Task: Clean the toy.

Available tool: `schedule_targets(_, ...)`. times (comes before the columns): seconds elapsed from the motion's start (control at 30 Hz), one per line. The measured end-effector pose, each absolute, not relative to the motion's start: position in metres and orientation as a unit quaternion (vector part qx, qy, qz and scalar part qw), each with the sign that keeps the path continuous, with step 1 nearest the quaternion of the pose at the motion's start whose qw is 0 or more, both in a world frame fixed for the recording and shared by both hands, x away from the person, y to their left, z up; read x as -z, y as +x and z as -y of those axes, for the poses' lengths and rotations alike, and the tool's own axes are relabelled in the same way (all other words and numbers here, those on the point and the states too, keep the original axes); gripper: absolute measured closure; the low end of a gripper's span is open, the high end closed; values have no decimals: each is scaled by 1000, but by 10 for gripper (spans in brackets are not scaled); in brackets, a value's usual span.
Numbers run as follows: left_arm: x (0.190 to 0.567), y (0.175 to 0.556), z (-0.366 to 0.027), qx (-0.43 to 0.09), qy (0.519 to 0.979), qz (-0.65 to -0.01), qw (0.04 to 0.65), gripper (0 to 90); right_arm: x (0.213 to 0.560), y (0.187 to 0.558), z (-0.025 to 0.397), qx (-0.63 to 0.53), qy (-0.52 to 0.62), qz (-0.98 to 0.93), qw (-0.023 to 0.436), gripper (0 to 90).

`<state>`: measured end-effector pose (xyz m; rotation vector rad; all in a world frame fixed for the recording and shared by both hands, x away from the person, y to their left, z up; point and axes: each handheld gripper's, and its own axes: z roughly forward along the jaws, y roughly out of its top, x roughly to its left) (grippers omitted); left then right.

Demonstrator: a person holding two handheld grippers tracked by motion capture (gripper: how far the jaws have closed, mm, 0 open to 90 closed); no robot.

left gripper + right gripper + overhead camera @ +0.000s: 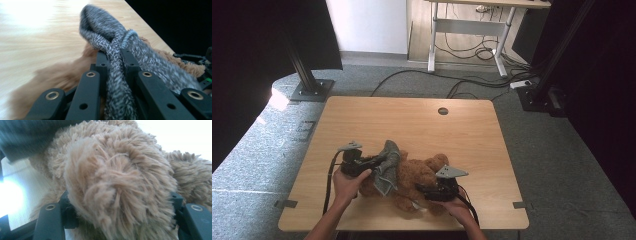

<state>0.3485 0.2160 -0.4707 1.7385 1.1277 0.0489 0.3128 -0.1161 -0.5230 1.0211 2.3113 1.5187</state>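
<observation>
Soft toys: one brown plush bear [419, 177], lying on the near half of the bench [412, 120], between the two hands.
Knitted items: one grey speckled sock-like piece [387, 167], draped over the left part of the bear and rising above it.
Hand-held grippers: two, one in each hand, both low over the near edge of the bench.
Left hand-held gripper [374, 162]: clenched on the grey knit; in the left gripper view the two black jaws pinch a twisted neck of the knit [116, 62] between them, with the brown fur [62, 75] just beneath.
Right hand-held gripper [424, 191]: its jaws stand on either side of a rounded furry limb of the bear [117, 187] in the right gripper view; the fur bulges out over them, so it is grasping the bear.
Left hand [347, 182]: comes in from the bottom edge, forearm angled up and to the right, fingers wrapped round the gripper body.
Right hand [457, 205]: comes in from the bottom right, forearm angled up and to the left, at the bear's near side.
Grey plates: two, one on top of each gripper.
Bench surface: light wood, with one small round hole [442, 111] near the far edge.
</observation>
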Motion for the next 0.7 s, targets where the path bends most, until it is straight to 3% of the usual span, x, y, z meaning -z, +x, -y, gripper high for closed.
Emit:
schedule_targets(0.1,476,343,-232,-12,702,-477,529,786,524,313,116,-515,345,-779,95,342)
schedule_targets(0.4,475,322,-264,-40,704,-479,523,787,526,313,118,-522,350,-772,91,335)
schedule_targets(0.57,491,314,-277,-18,694,-492,525,786,526,313,119,-524,351,-770,91,326)
schedule_targets(0.7,495,313,-277,-20,695,-493,523,788,525,313,120,-526,348,-772,82,259)
